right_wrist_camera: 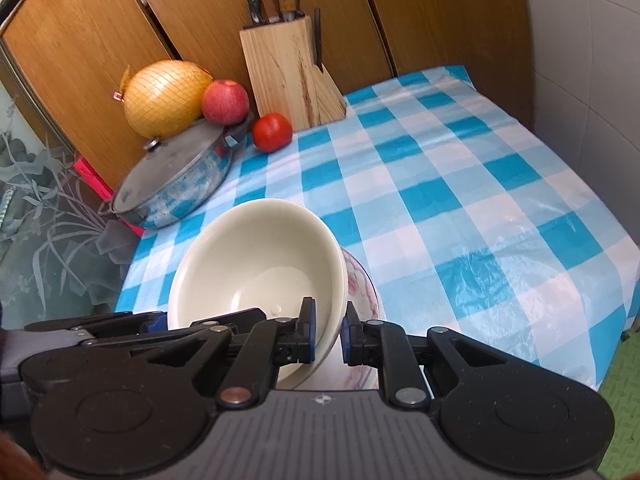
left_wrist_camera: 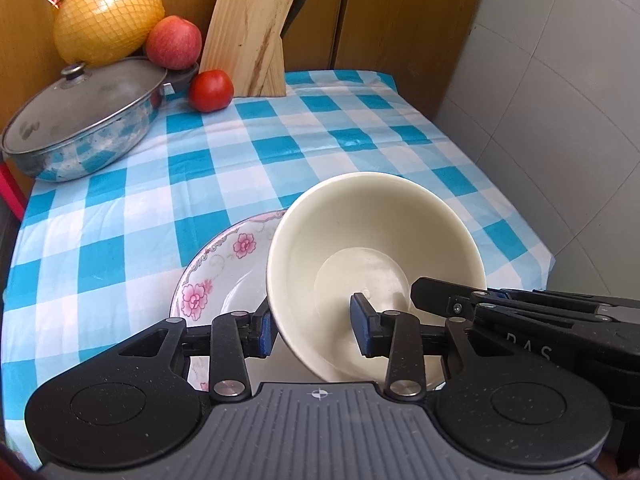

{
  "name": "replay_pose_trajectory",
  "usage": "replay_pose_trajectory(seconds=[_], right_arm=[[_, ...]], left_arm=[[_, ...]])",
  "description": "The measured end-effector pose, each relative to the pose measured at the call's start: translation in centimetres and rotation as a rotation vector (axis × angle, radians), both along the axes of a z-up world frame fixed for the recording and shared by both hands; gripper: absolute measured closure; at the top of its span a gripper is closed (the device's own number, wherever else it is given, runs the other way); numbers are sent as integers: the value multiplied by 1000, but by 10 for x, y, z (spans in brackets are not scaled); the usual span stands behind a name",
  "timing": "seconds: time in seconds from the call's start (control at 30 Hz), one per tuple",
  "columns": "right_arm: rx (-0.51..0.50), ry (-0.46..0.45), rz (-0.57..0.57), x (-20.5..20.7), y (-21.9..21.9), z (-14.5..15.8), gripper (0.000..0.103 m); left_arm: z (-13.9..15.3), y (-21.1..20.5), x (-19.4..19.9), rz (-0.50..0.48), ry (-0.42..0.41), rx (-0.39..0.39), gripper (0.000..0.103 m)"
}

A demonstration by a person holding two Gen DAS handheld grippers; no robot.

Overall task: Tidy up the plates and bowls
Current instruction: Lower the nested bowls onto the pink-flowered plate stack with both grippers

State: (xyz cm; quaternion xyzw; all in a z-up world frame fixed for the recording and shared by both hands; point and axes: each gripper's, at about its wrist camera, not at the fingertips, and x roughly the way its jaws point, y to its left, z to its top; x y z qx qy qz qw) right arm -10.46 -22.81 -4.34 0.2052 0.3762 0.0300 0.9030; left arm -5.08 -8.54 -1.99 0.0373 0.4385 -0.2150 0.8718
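A cream bowl (left_wrist_camera: pixel 372 240) is tilted over a white plate with pink flowers (left_wrist_camera: pixel 224 268) near the table's front edge. My left gripper (left_wrist_camera: pixel 314 326) straddles the bowl's near left rim with a gap on both sides, so it is open. My right gripper (right_wrist_camera: pixel 328 332) is shut on the bowl's right rim (right_wrist_camera: pixel 256 264), one pad inside and one outside. The flowered plate (right_wrist_camera: pixel 362 288) shows under the bowl in the right wrist view. The right gripper's fingers (left_wrist_camera: pixel 448 296) show at the bowl's right side in the left wrist view.
A lidded steel pan (left_wrist_camera: pixel 84 120) stands at the back left with a netted pomelo (left_wrist_camera: pixel 108 16) and an apple (left_wrist_camera: pixel 174 42) behind it. A tomato (left_wrist_camera: pixel 211 90) and a wooden knife block (left_wrist_camera: pixel 250 36) stand at the back. A blue checked cloth (left_wrist_camera: pixel 320 140) covers the table.
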Motion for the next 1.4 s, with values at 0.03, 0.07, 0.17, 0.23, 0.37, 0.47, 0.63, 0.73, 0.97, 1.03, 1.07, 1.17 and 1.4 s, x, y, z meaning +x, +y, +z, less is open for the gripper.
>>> replay_pose_trajectory(seconds=[0.03, 0.07, 0.17, 0.23, 0.37, 0.47, 0.63, 0.73, 0.97, 1.03, 1.07, 1.17, 1.4], right_arm=[[1, -8, 0, 0, 0, 3, 88], [1, -13, 0, 0, 0, 5, 88], [-3, -13, 0, 2, 1, 7, 88], [-12, -9, 4, 4, 3, 7, 88], [-13, -3, 21, 9, 2, 6, 88], [0, 1, 23, 9, 1, 3, 88], [0, 17, 17, 12, -2, -1, 88], [1, 47, 27, 19, 3, -8, 88], [-8, 59, 86, 25, 20, -10, 88], [-10, 54, 88, 24, 21, -9, 88], [-4, 56, 87, 23, 20, -9, 88], [7, 73, 84, 22, 19, -12, 88], [9, 82, 95, 20, 17, -14, 88]], left_arm=[[2, 1, 0, -1, -3, -9, 57], [4, 1, 0, -2, -9, -13, 57], [7, 1, 0, -4, -22, -16, 56], [5, 0, 3, 1, -17, -12, 57], [3, 1, 5, 8, -9, -7, 57], [3, 0, 6, 15, -5, 2, 57], [-2, -2, 8, -2, -1, 3, 56], [-9, 1, 14, 3, 28, 9, 57], [-13, 20, 17, 21, 37, 18, 57], [-11, 22, 16, 20, 31, 15, 56], [-10, 21, 15, 18, 26, 19, 56], [-11, 18, 13, 13, 21, 38, 57], [-15, 19, 12, 13, 55, 35, 56]])
